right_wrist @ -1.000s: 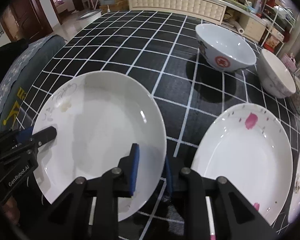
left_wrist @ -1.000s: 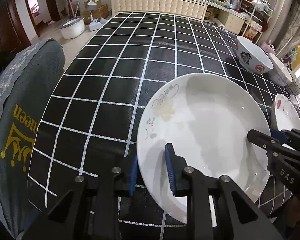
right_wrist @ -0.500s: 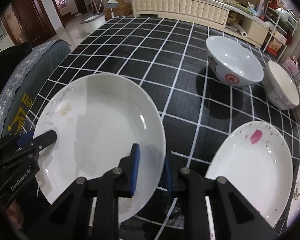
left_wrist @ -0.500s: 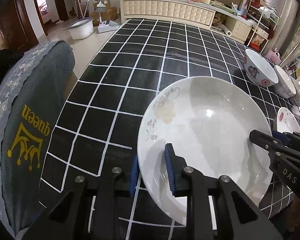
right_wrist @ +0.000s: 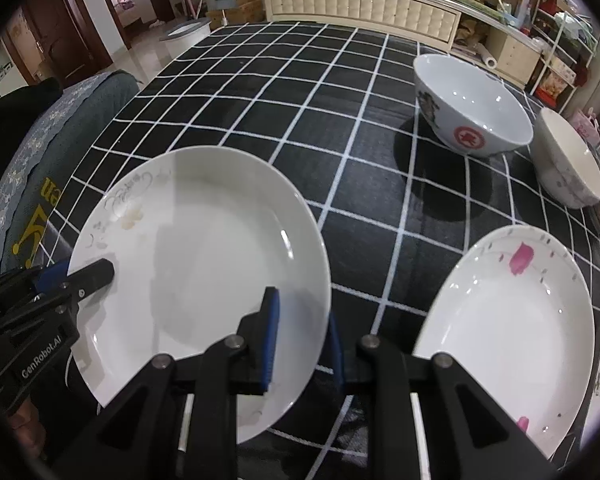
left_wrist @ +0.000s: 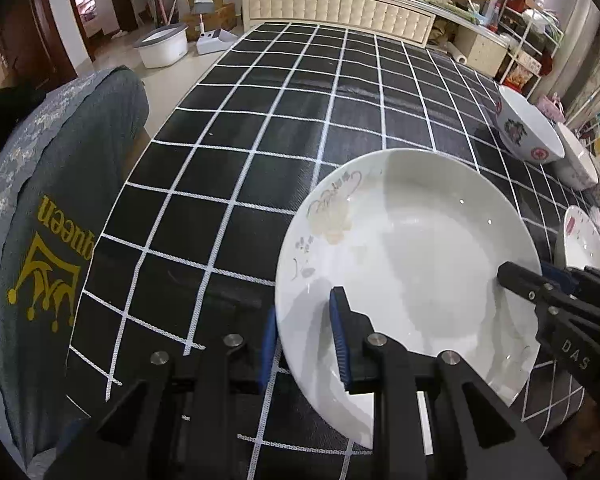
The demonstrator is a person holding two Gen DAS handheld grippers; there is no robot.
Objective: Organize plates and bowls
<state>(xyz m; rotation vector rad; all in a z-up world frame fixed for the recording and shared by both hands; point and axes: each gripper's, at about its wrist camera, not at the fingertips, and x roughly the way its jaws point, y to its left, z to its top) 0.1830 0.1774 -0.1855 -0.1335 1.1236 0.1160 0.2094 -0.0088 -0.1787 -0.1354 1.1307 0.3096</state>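
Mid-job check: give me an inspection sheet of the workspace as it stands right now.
Surface: black tablecloth with white grid, no spills seen.
Job's things: white plate held off the table by both grippers; pink-flower plate; red-emblem bowl; plain bowl beside it.
Clutter: patterned dishes at the right edge, cropped.
Grippers: left gripper clamps the plate's near-left rim; right gripper clamps its right rim.
Cables: nothing seen.
Surroundings: grey "queen" cover on the left; cream cabinet behind.

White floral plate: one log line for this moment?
white floral ceramic plate | left hand-held gripper clamps left rim | right hand-held gripper clamps right rim | above checked tablecloth
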